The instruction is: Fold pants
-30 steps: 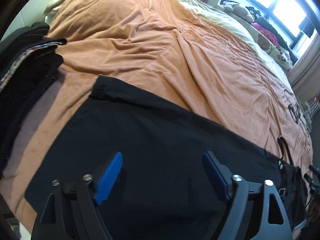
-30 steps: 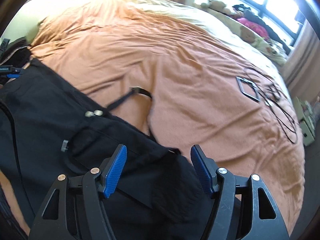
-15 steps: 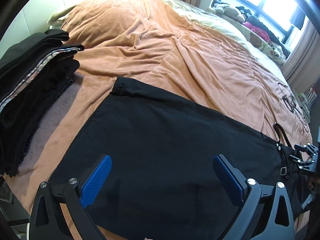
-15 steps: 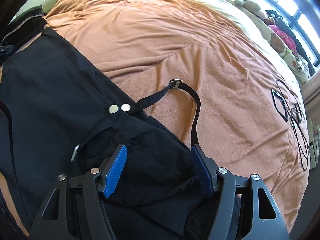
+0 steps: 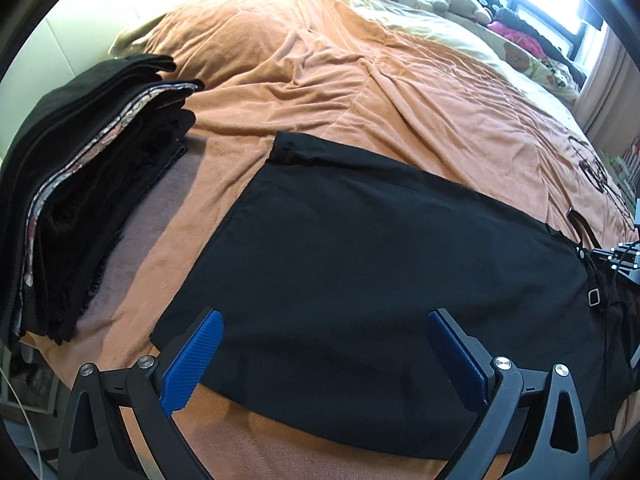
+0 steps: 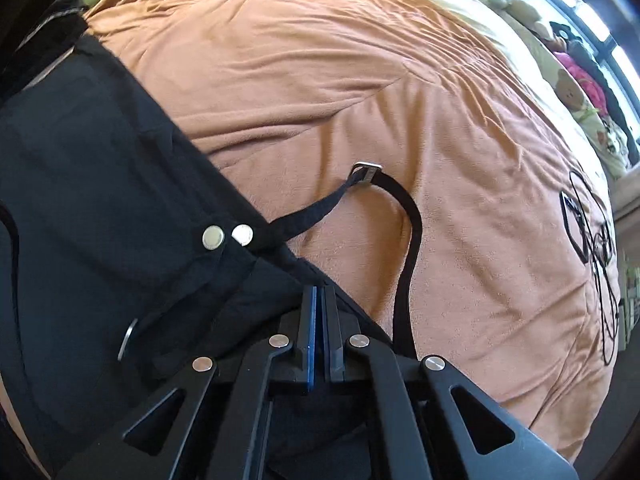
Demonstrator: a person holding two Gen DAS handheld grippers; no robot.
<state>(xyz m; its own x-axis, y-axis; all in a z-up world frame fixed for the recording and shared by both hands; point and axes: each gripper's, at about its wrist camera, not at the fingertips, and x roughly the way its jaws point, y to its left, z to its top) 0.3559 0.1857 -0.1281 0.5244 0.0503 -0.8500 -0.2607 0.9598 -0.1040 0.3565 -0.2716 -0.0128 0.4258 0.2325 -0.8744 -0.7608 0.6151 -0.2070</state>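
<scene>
Fingers of right gripper [image 6: 319, 300] clamped flat together on waist end of black cotton pants [image 5: 380, 264] spread across orange fleece blanket [image 5: 320, 80], left gripper [image 5: 324, 356] gaping empty above hem end, presumably poised for lengthwise fold.

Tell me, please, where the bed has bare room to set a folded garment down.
The orange blanket lies bare beyond the black pants, up to the pale sheet. A narrow strip separates the pants from the folded stack. Cables crowd the right edge.
</scene>
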